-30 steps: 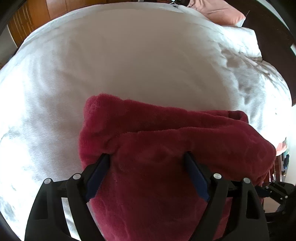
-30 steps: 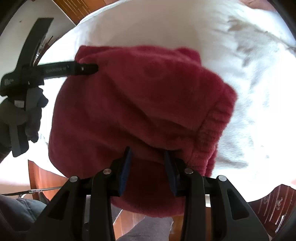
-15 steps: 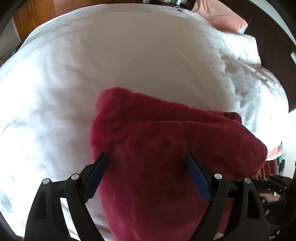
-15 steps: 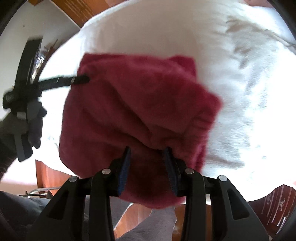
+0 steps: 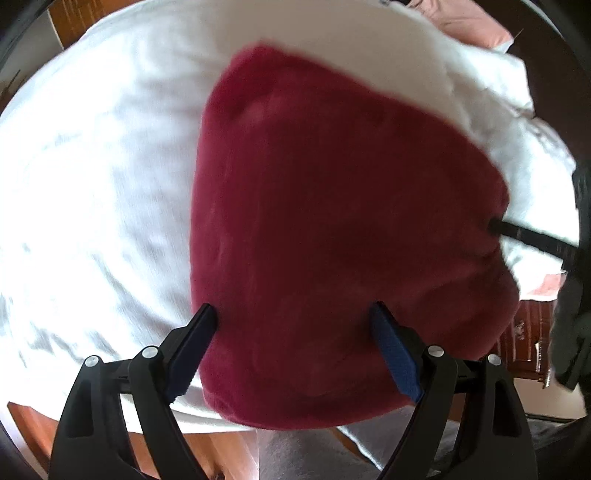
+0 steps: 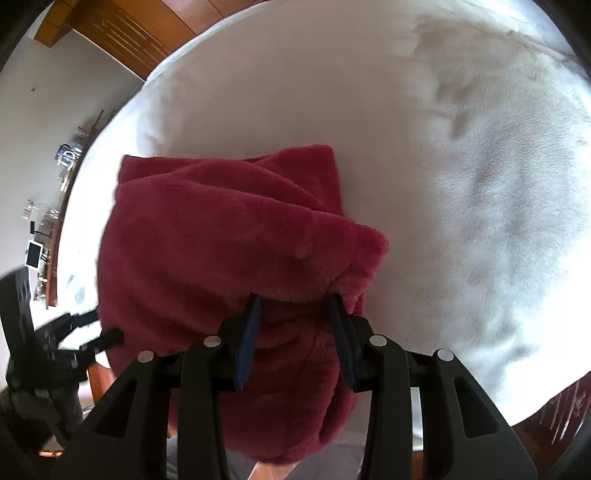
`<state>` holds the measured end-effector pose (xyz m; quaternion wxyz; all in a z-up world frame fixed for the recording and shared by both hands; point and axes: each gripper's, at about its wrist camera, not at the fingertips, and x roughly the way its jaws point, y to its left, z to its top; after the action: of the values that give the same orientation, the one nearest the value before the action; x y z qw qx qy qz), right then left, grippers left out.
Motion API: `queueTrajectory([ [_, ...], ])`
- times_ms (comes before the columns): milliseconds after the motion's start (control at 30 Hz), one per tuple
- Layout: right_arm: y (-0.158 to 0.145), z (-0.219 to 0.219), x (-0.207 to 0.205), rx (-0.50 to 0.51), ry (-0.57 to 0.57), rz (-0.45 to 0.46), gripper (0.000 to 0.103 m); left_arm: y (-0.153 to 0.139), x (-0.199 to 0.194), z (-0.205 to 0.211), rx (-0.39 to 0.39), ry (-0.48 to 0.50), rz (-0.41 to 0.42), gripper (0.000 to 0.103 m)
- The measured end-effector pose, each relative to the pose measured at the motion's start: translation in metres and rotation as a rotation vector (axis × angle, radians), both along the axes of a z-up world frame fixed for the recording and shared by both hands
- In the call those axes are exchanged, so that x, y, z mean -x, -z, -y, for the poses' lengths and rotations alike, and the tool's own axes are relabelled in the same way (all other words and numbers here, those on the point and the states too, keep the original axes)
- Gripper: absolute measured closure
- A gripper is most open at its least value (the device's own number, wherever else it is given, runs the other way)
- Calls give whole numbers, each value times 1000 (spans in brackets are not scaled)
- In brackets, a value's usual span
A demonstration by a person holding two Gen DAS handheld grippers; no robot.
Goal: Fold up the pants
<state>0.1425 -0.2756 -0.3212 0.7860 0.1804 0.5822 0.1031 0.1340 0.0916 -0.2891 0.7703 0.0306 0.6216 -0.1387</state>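
pants: dark red fleece, bunched in several layers, held up over the near edge of the bed; lower part hangs past the edge toward the floor; far corners seen in the right view look close to the cover, contact not clear

left gripper: jaws spread wide, fleece filling the gap between them; whether the pads actually press the cloth cannot be told, since the fabric may only drape over them

right gripper: jaws fairly near each other, pinching a thick roll of fleece at the ribbed hem; its finger also shows in the left view as a dark bar buried in the right edge of the bundle

step in hand (judgement): carrying the doubled bundle onto the bed to lay it as a fold

how to do it well: keep both grips level so the top edge stays straight; let the hanging part land first, then lower the held edge over it; match edges before letting go

risk: thick plush slips and springs back; a wide left grip may drop its corner, skewing the fold

handling: soft, bulky, heavy enough to sag between the grips; press flat after release

surroundings: white cover, pink pillow at the far end, wooden floor below
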Motion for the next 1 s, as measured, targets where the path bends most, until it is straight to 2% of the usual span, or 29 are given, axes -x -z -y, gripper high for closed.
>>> queueTrajectory([
  [133,4,-3,-5,1,-44,-3,64,9,1,2,-20,-29,7,16],
  [367,-13,-7,3,-44,-70,27,64,-7,-1,13,-64,-41,43,17],
  [433,-20,-4,12,-57,-69,34,55,-15,0,19,-80,-37,68,17],
  [467,-22,-2,15,-59,-64,37,47,-20,0,14,-88,-33,78,17],
  [600,-22,8,26,-84,-40,36,37,-35,-2,27,-132,-15,130,17],
  [767,-9,24,33,-110,2,-6,35,-46,-7,35,-164,-19,168,17],
  [1000,5,26,30,-189,12,-43,28,-46,-17,30,-164,-50,163,17],
])
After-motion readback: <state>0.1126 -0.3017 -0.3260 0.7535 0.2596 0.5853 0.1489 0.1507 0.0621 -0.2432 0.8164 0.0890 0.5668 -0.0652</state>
